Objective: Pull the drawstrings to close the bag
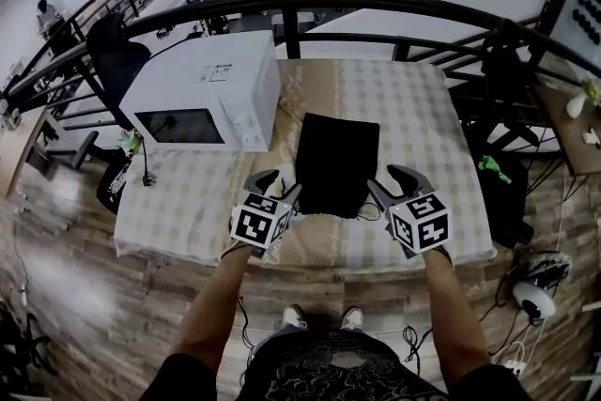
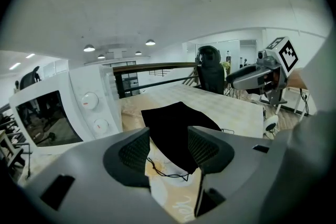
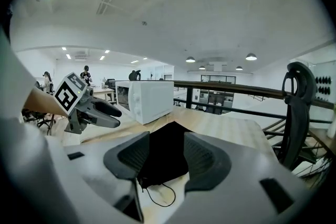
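Note:
A black drawstring bag [image 1: 336, 162] lies flat in the middle of the table's checked cloth [image 1: 427, 127], its mouth toward me. My left gripper [image 1: 279, 185] hovers at the bag's near left corner and my right gripper [image 1: 385, 180] at its near right corner. In the left gripper view the left gripper [image 2: 168, 149] is open, with the bag [image 2: 178, 128] and a thin black drawstring [image 2: 168, 173] on the cloth beyond it. The right gripper [image 3: 161, 157] also stands open; the bag [image 3: 165, 152] and a loop of drawstring [image 3: 163, 196] lie past its jaws. Neither gripper holds anything.
A white microwave [image 1: 207, 94] stands on the table just left of the bag. A dark railing [image 1: 376, 9] runs behind the table. The table's front edge [image 1: 310, 263] is close to me. A black chair [image 3: 299, 113] stands off the table's right side.

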The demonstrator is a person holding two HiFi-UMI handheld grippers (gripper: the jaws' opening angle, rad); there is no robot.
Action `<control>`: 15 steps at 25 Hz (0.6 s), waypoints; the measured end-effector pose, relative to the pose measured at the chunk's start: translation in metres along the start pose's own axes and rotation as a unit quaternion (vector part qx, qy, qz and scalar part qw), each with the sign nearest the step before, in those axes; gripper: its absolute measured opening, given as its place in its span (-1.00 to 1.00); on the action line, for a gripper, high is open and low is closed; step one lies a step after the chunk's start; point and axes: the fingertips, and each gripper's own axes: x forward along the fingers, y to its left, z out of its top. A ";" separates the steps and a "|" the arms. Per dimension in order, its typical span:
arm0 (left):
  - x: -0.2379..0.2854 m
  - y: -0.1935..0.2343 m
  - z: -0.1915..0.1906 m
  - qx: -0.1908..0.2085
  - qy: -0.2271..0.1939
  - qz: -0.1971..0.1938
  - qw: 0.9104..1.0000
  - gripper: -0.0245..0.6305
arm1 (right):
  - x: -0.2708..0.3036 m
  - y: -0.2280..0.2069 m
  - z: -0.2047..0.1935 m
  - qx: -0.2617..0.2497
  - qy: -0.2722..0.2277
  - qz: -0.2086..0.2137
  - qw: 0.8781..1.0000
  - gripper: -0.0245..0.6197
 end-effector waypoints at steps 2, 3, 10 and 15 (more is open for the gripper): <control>0.002 -0.003 -0.014 0.009 0.015 -0.010 1.000 -0.24 | 0.003 0.005 -0.011 -0.003 0.015 0.004 1.000 -0.29; 0.003 -0.004 -0.020 0.013 0.021 -0.015 1.000 -0.24 | 0.004 0.007 -0.017 -0.005 0.023 0.007 1.000 -0.29; 0.015 -0.018 -0.068 0.030 0.079 -0.065 0.994 -0.21 | 0.016 0.018 -0.058 -0.016 0.074 0.026 0.997 -0.28; 0.024 -0.025 -0.092 0.057 0.114 -0.085 0.988 -0.21 | 0.024 0.028 -0.080 -0.026 0.107 0.050 0.993 -0.21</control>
